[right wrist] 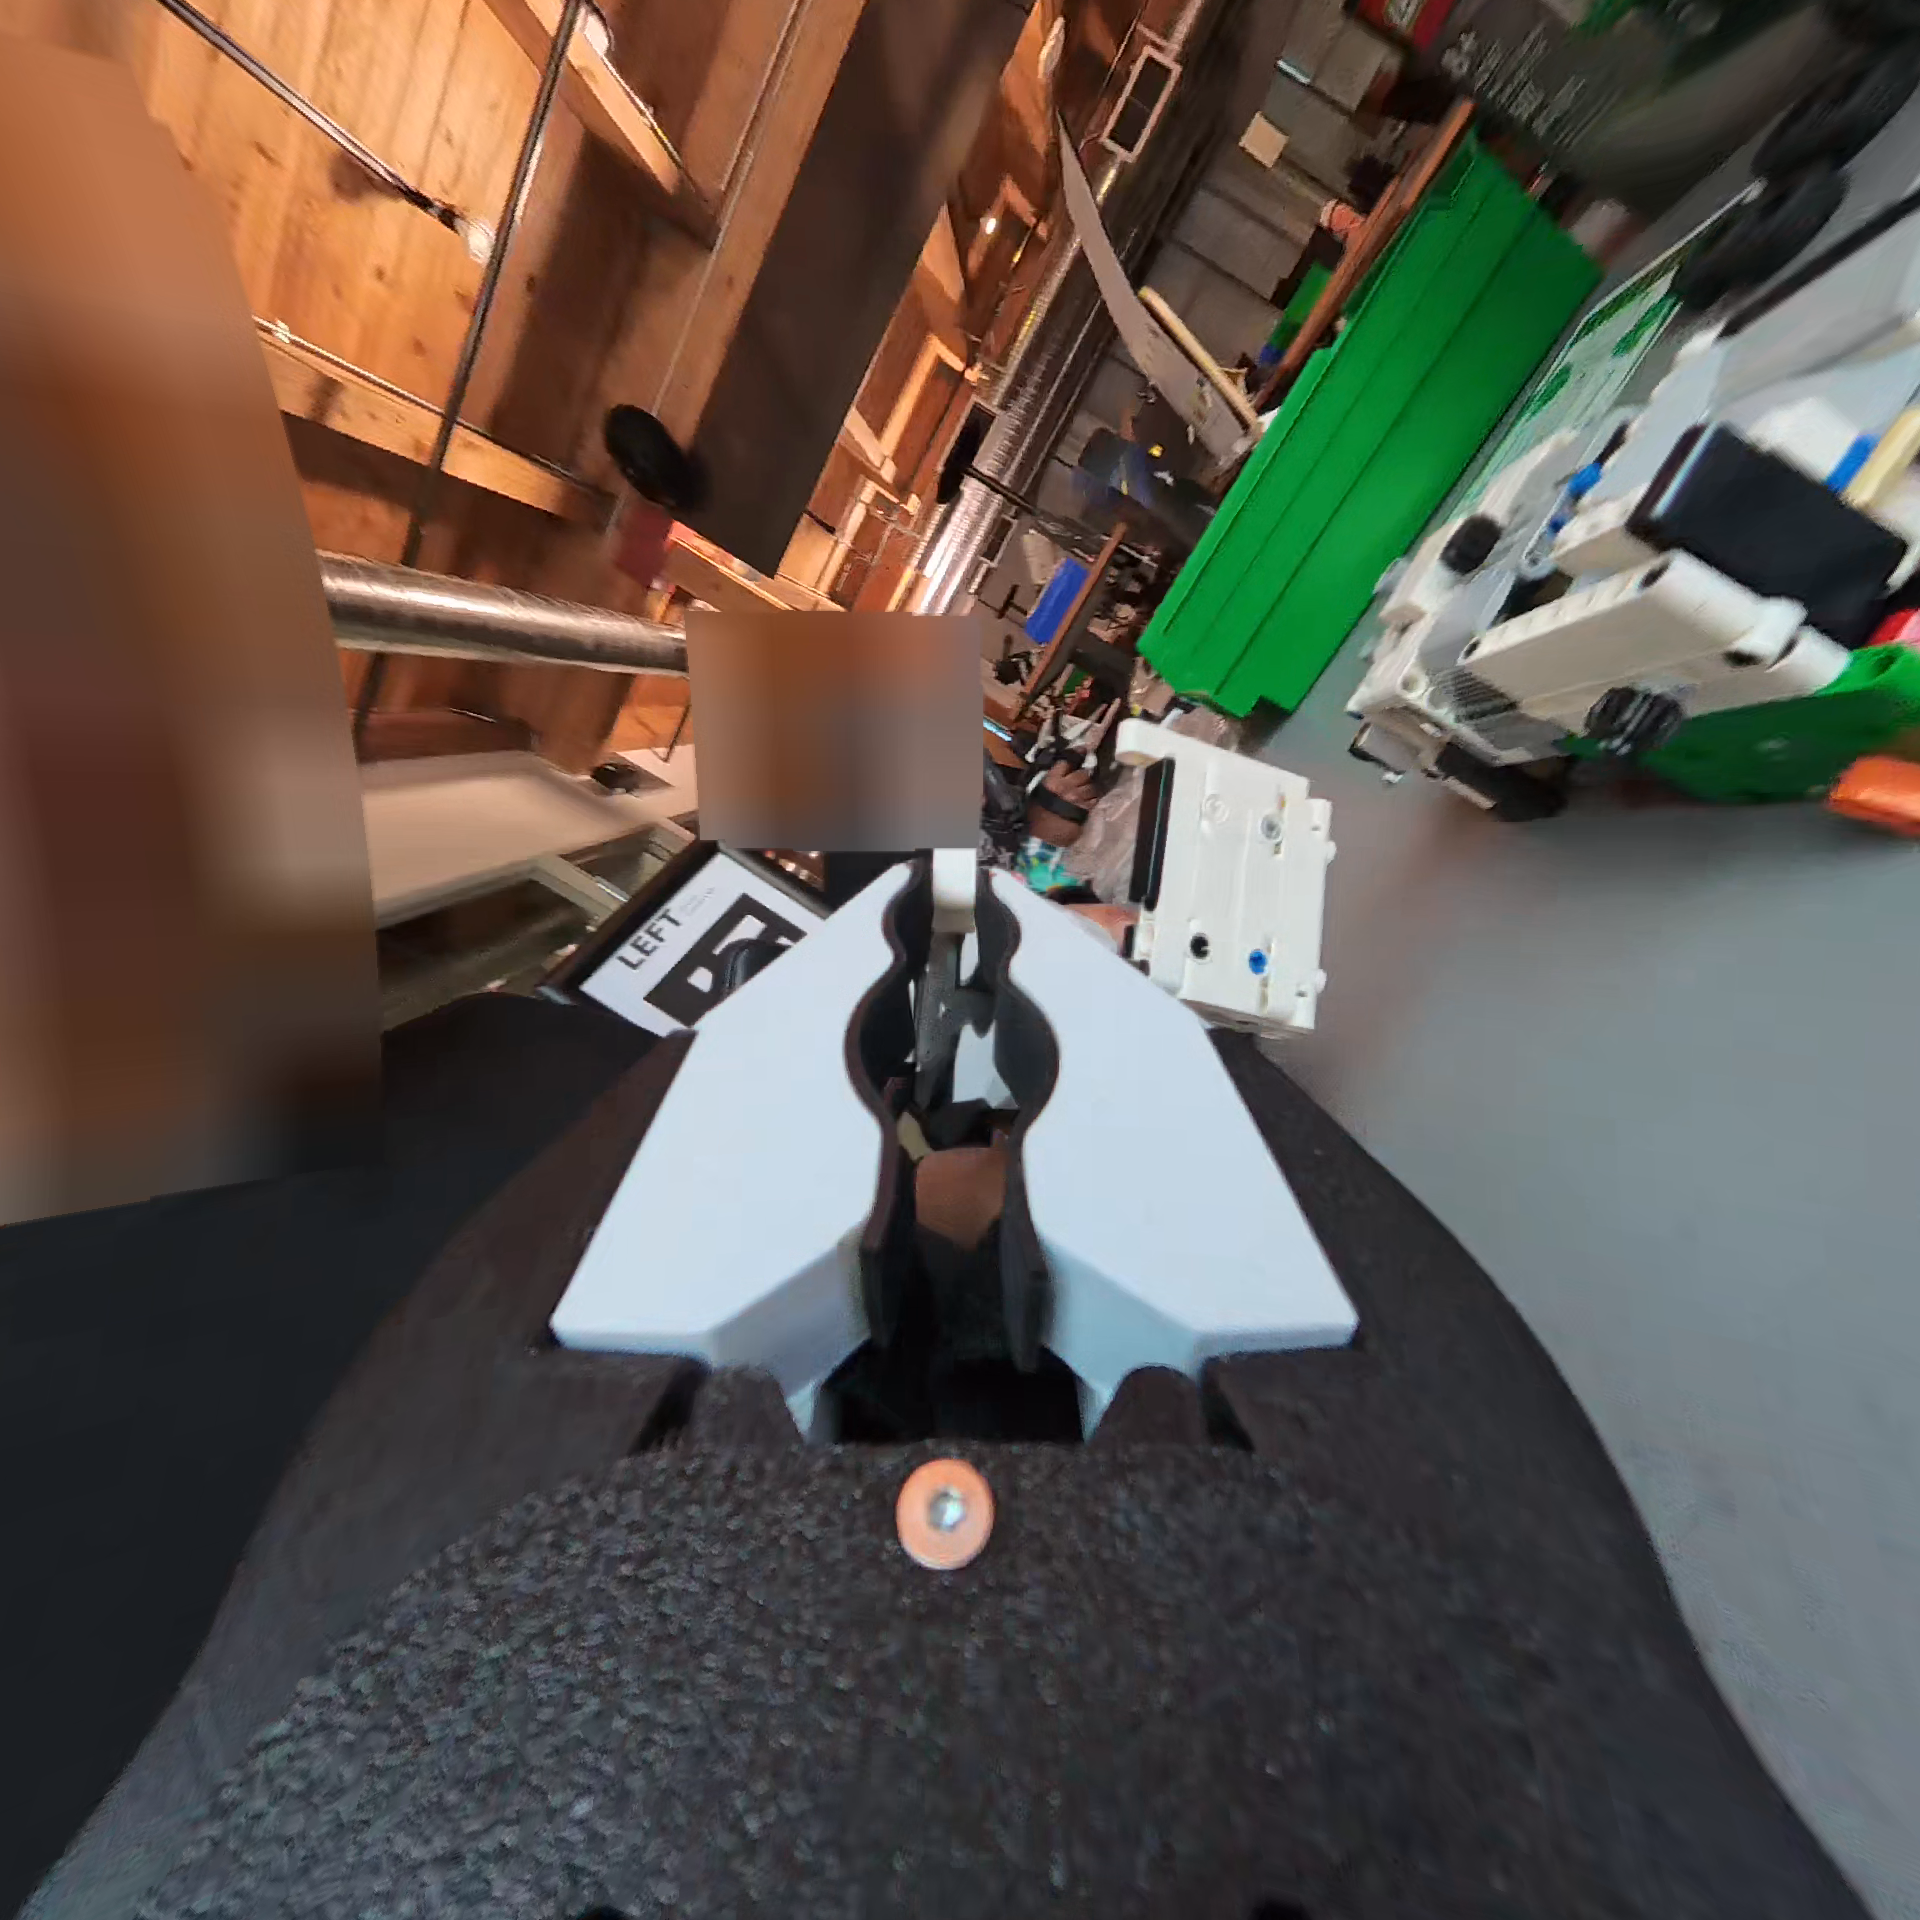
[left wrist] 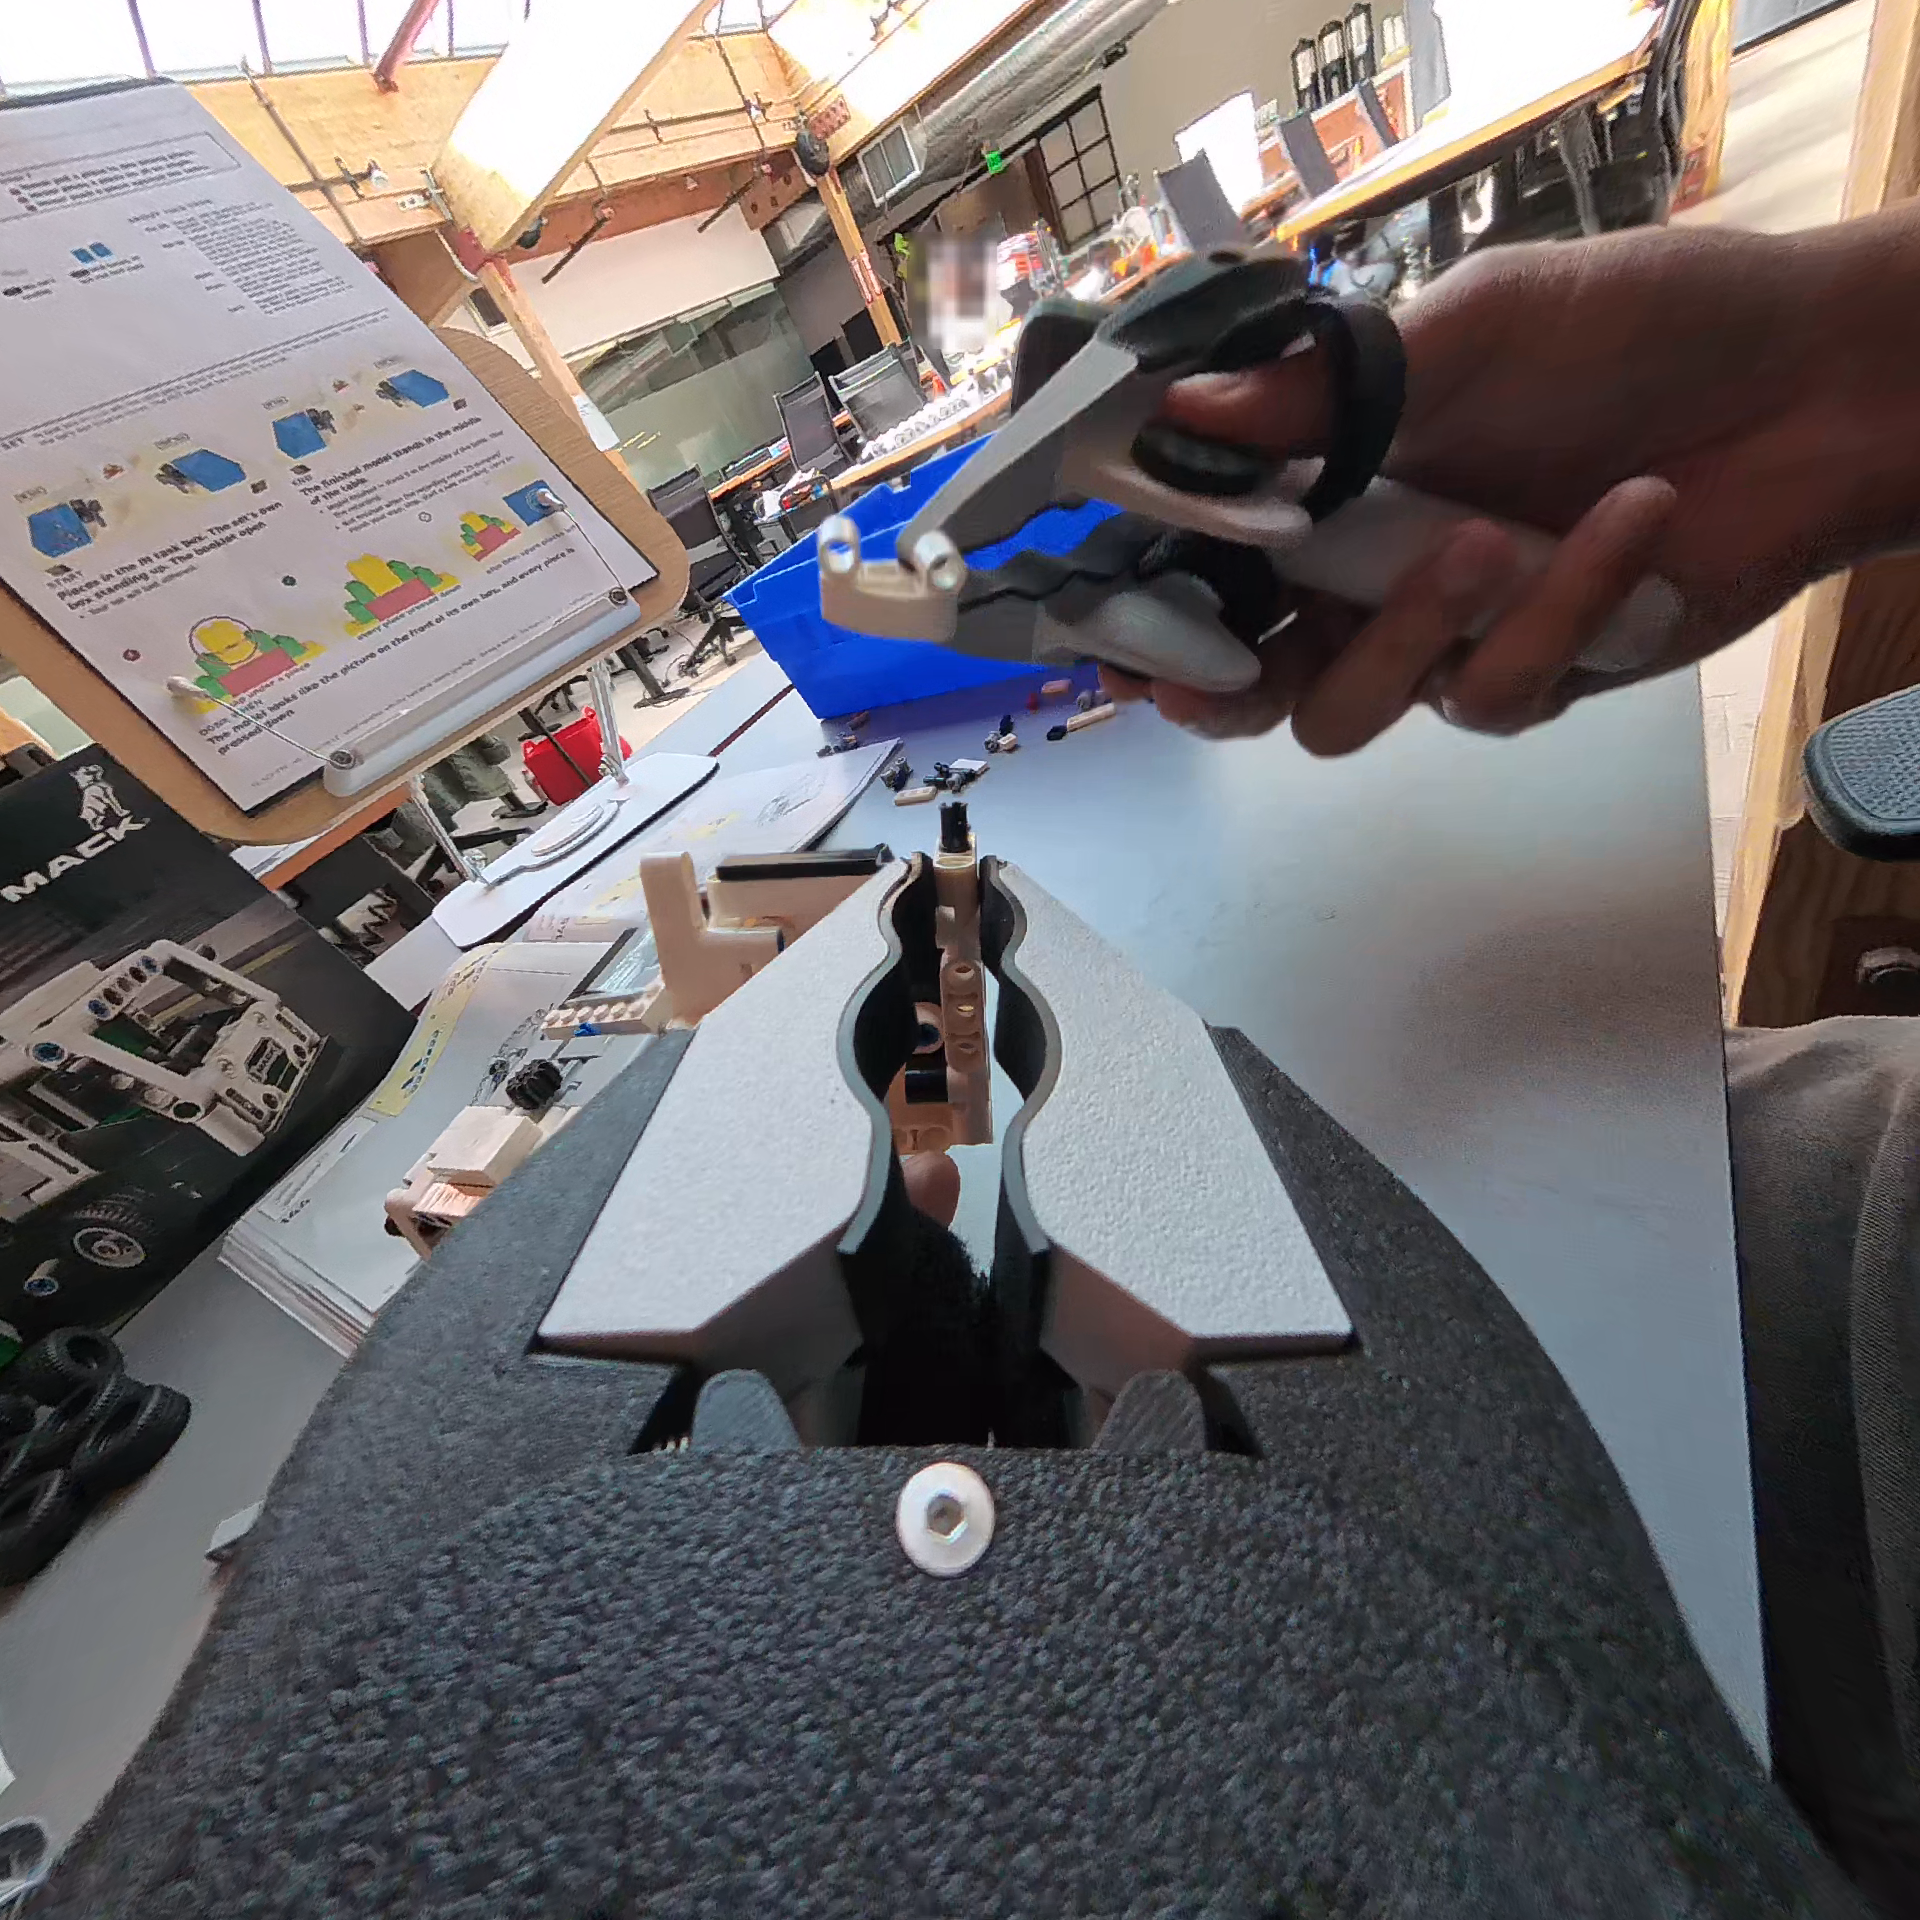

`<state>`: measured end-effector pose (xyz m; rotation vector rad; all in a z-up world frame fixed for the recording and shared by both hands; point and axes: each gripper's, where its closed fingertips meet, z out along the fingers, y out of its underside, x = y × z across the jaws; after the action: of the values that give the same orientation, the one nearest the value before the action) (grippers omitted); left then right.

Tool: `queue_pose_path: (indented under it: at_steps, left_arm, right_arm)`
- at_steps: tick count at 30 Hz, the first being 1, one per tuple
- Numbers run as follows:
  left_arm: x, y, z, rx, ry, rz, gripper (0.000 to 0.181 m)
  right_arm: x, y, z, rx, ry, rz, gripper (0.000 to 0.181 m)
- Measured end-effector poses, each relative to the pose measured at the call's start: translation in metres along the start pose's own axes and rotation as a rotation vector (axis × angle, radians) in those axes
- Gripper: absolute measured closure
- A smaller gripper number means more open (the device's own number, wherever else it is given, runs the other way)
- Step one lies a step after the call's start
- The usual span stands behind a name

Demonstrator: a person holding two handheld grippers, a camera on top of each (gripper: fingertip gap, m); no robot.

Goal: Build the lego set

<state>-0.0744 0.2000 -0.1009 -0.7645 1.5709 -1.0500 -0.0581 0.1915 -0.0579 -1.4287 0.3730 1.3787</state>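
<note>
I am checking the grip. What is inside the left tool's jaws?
The left tool is shut on a tan pin-hole beam with a black pin atop. Its lower end is hidden.

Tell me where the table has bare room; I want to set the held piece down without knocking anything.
Bare grey table lies to the right, between the scattered small pieces below the blue bin and the table's right edge. The left side is crowded: booklets, white assemblies, tyres and the set's box.

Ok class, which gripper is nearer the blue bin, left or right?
Right. The right gripper hangs just in front of the blue bin, holding a pale piece; the left gripper sits well back from it, clamping a tan beam.
</note>
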Motion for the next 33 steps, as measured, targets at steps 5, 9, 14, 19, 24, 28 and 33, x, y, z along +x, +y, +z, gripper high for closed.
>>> queue_pose_path:
  at_steps: [5, 9, 14, 19, 24, 28, 33]
  left_arm:
    - [0.000, -0.005, 0.001, 0.022, -0.019, -0.011, 0.174]
    - [-0.006, -0.007, -0.001, 0.042, -0.032, -0.052, 0.175]
    - [-0.015, -0.012, -0.005, 0.087, -0.047, -0.116, 0.175]
    - [-0.019, -0.014, -0.009, 0.114, -0.047, -0.148, 0.175]
    - [-0.016, -0.015, -0.008, 0.117, -0.031, -0.143, 0.175]
    - [-0.016, -0.015, -0.007, 0.113, -0.035, -0.135, 0.175]
    - [-0.015, -0.015, -0.007, 0.115, -0.023, -0.142, 0.175]
  right_arm:
    - [0.002, 0.014, 0.018, 0.007, -0.061, 0.068, 0.175]
    - [0.008, 0.016, 0.018, 0.006, -0.001, 0.006, 0.175]
    - [0.014, 0.009, 0.014, 0.073, -0.001, 0.015, 0.175]
    - [0.014, 0.009, 0.017, 0.091, -0.044, 0.048, 0.175]
    - [0.013, 0.006, 0.020, 0.088, -0.030, 0.012, 0.175]
    - [0.012, 0.005, 0.021, 0.090, 0.014, -0.072, 0.175]
    - [0.010, 0.005, 0.023, 0.080, 0.088, -0.314, 0.174]
